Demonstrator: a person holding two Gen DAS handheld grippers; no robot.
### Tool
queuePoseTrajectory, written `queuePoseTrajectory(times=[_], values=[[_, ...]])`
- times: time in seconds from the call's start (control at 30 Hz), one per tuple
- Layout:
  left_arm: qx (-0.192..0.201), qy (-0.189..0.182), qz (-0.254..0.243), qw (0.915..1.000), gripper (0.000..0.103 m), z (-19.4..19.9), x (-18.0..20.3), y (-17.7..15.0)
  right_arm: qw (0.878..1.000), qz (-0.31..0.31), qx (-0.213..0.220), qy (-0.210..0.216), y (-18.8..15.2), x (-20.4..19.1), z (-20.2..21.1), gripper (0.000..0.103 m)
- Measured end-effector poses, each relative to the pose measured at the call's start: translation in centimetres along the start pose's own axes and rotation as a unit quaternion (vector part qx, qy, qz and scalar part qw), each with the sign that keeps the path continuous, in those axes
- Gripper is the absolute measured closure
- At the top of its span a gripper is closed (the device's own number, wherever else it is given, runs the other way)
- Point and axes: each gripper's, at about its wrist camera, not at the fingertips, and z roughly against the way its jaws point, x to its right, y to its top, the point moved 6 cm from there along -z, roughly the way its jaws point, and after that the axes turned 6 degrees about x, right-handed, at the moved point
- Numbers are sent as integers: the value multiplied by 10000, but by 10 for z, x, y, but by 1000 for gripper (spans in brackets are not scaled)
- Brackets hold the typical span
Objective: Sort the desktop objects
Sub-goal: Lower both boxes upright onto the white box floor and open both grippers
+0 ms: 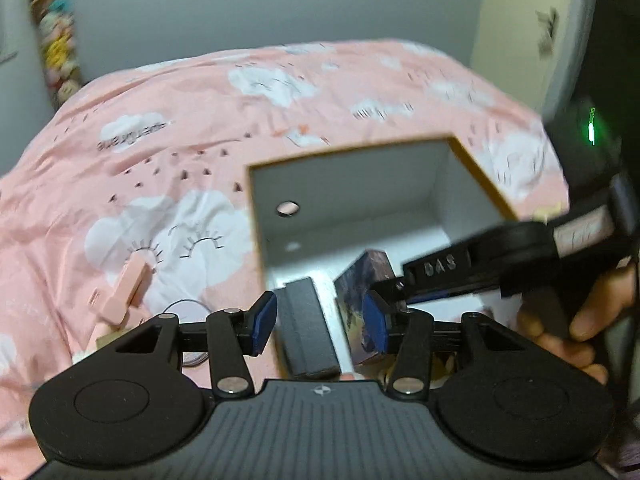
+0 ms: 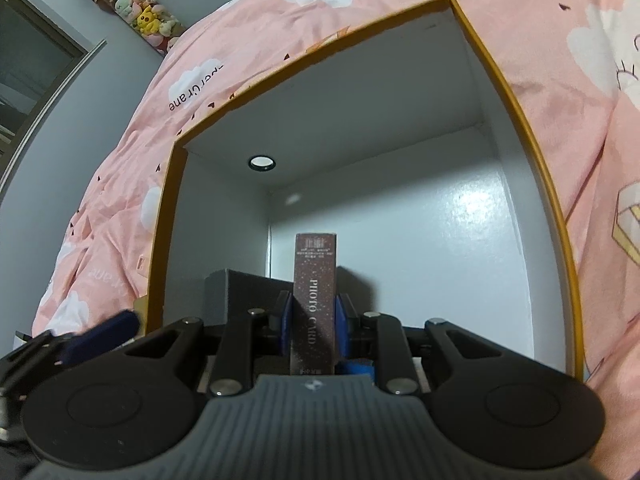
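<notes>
Item: card box (image 2: 315, 300), inside white bin (image 2: 460, 240), upright, long axis 12–6. R gripper (image 2: 313, 320) clamped on its sides. L gripper (image 1: 320, 316) jaws apart, empty; grey box (image 1: 306, 324) betw. them.

Pale grey-blue wall (image 2: 120, 128) behind; grey-framed doorway or window (image 2: 36, 64) at far left in right wrist view. Pink bedsheet (image 1: 192, 128) printed with white clouds covering the whole surface. Column of plush toys (image 2: 132, 8) hung on wall.
</notes>
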Motion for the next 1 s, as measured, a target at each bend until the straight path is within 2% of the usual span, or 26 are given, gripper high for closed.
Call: queuePoseTrajectory(times=[0.17,0.33,0.37,0.43,0.67,0.8,1.0], values=[[-55,-181,815,9965,48,13,-37,-4,9999,26,-31,-160,3,-6,-4,79],[-335,-367,1235,9911,61,10,-58,-26,9998,102,-107,-149,2,-17,-9,79],[-380,-416,1278,9902,61,9,-59,-30,9997,119,-133,-143,1,-20,-11,79],[-403,-510,1302,9894,66,12,-56,-36,9992,259,-191,-239,-2,-26,-13,79],[-390,-695,1224,9893,70,7,-48,-39,9977,460,-283,-404,-7,-34,-21,78],[-406,-709,1224,9891,70,5,-46,-41,9985,397,-358,-124,-10,-37,-24,80],[-403,-757,1275,9881,71,5,-46,-41,9990,277,-357,-12,-10,-30,-15,79]])
